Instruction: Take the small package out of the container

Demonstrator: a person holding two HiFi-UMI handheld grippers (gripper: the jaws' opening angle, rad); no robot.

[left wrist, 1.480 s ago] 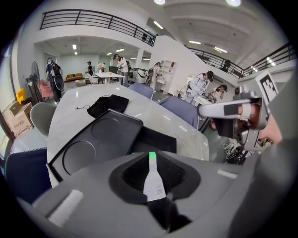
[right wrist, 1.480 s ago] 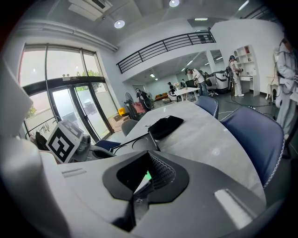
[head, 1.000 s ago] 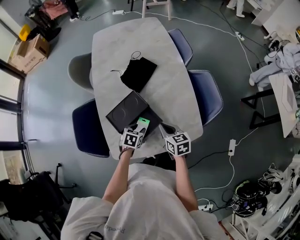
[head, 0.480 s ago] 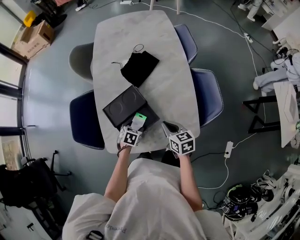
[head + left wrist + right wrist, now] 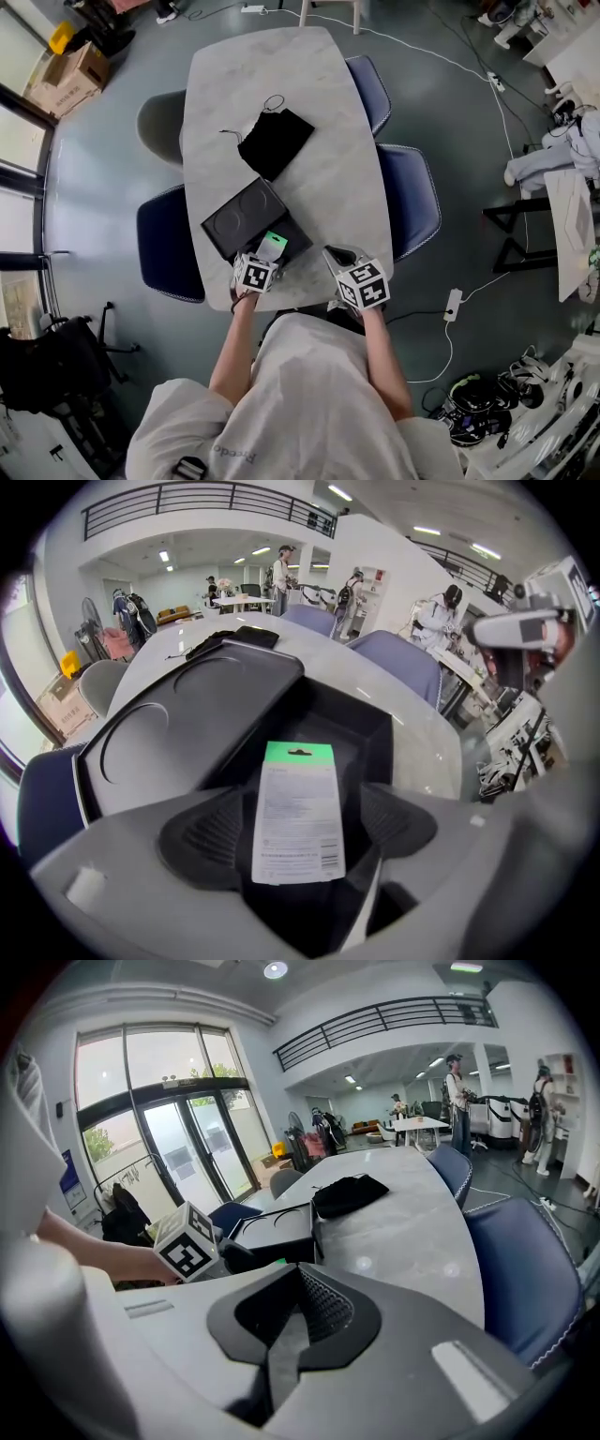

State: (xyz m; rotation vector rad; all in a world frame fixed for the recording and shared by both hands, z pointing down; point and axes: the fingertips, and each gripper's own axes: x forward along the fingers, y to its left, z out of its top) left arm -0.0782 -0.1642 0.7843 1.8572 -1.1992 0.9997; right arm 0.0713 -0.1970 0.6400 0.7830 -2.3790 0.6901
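A person at a pale marble-look counter (image 5: 328, 178) aims the left gripper (image 5: 305, 817) down into an open black container (image 5: 380, 728). Its fingers (image 5: 220, 836) have just been opening and stand wide apart. The small package (image 5: 272, 245) sits between them inside the container, and neither pad presses on it. The right gripper (image 5: 295, 1307) hangs over the counter's near edge, its fingers together on nothing.

The container's interior is dark, and whatever else may lie in it cannot be made out. In the head view the left gripper's marker cube covers the container's near end. The lid (image 5: 187, 724), moulded with two round recesses, rests tilted along the container's left side.

The package has a green header with a hang hole above a white back panel. Its fine print is too small to read. A cardboard box (image 5: 70, 75) on the grey floor (image 5: 469, 141) carries print that is also unreadable.

A black drawstring pouch (image 5: 275, 141) lies further up the counter. Blue chairs (image 5: 410, 197) and one grey chair (image 5: 159, 127) ring it. The right gripper view shows tall glass doors (image 5: 187, 1138), a railed balcony (image 5: 384, 1016) and people (image 5: 457, 1087) standing far back in the hall.
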